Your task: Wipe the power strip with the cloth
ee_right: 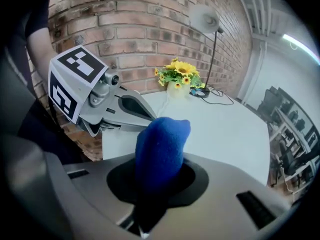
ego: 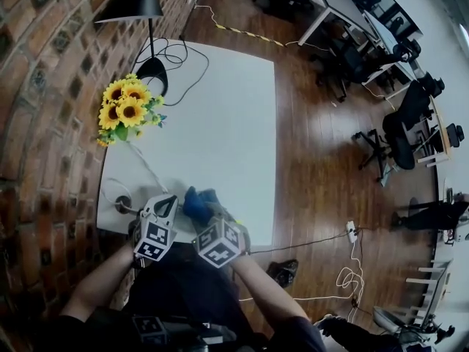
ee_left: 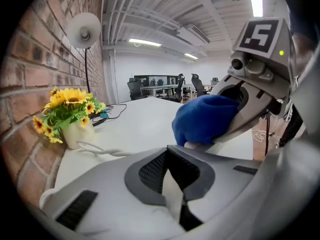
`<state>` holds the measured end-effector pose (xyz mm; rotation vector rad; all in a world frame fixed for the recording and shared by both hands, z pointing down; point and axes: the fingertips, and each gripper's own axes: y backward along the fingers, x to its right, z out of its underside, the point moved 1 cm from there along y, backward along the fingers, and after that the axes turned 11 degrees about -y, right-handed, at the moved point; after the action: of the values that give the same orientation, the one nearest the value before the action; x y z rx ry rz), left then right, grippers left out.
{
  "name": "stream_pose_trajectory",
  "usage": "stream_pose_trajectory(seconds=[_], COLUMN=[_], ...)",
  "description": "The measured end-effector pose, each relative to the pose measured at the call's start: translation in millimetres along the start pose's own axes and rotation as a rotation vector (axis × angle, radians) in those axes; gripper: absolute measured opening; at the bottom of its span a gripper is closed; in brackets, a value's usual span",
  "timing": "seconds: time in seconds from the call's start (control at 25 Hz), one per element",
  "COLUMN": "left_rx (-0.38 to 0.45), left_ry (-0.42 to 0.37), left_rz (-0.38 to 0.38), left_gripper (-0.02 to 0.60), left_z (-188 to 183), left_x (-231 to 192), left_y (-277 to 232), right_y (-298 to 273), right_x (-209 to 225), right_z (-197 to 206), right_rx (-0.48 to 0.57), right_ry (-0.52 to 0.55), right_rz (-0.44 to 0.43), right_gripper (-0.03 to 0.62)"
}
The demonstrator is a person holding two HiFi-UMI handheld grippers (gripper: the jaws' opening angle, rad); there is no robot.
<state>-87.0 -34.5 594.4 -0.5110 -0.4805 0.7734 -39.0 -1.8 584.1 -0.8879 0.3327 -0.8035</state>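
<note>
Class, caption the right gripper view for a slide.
Right gripper grips the cloth over the table, sunflowers behind.

Left tool (ego: pixel 165 204) jaws closed, right tool (ego: pixel 208 215) clamped on cloth (ee_right: pixel 161 149), side by side, angled down

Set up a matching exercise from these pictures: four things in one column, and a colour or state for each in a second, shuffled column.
Things:
1. cloth
2. sunflowers
3. lamp
4. left gripper

Colours or states:
A. jaws shut
B. black shade
C. yellow
D. blue, clamped in the right gripper

Pairs: 1-D, 2-C, 3-B, 4-A
</note>
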Motion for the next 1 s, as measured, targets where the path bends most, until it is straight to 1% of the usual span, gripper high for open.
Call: stream_pose_trajectory(seconds=[0.2,0.32,0.36,0.4,0.44,0.48,0.56,0.6,0.64,0.72,0.8,0.92,1.0], left_rx=[0.008,-0.003,-0.008,-0.014,-0.019,-0.022,-0.020,-0.015,-0.007,0.011,0.015,0.024,0.040], left_ry=[-0.005,-0.066,-0.059,-0.032,-0.008,-0.007,-0.056,-0.071,-0.076,-0.084,-0.109,-0.160,-0.167], left_rz=[0.016,0.020,0.026,0.035,0.041,0.041,0.020,0.006,-0.008,-0.032,-0.055,-0.087,-0.094], left_gripper=[0.012,0.012,0.014,0.013,0.014,0.013,0.012,0.012,0.012,0.012,0.011,0.011,0.011], left_z=[3.5,5.5,6.5,7.3,7.9,8.1,8.2,8.5,8.9,11.6,10.9,8.8,7.9], left_x=[2.7,3.9,3.8,3.6,3.6,3.9,6.1,7.3,8.4,10.6,10.4,8.4,9.3], left_y=[1.7,-0.1,-0.6,-0.6,-0.1,0.8,3.0,4.1,4.6,4.5,7.9,13.3,14.2], right_y=[1.1,-0.3,-0.7,-0.7,-0.4,-0.3,-1.7,-3.1,-4.6,-6.6,-6.6,-2.5,3.1], right_x=[-5.9,-7.1,-7.7,-8.4,-9.4,-10.7,-13.8,-15.5,-17.3,-21.3,-26.6,-31.7,-32.5], right_z=[2.5,2.3,2.1,1.7,0.5,-1.5,-6.7,-8.9,-10.7,-12.3,-11.5,-15.3,-18.7], right_rx=[0.029,0.040,0.038,0.037,0.043,0.058,0.106,0.128,0.145,0.162,0.161,0.189,0.231], right_ry=[0.066,0.082,0.068,0.040,-0.003,-0.057,-0.163,-0.192,-0.195,-0.154,-0.148,-0.234,-0.288], right_rz=[0.060,0.096,0.102,0.103,0.099,0.091,0.077,0.079,0.088,0.116,0.110,0.062,0.048], right_gripper=[0.061,0.060,0.060,0.060,0.060,0.061,0.070,0.071,0.071,0.069,0.071,0.071,0.071])
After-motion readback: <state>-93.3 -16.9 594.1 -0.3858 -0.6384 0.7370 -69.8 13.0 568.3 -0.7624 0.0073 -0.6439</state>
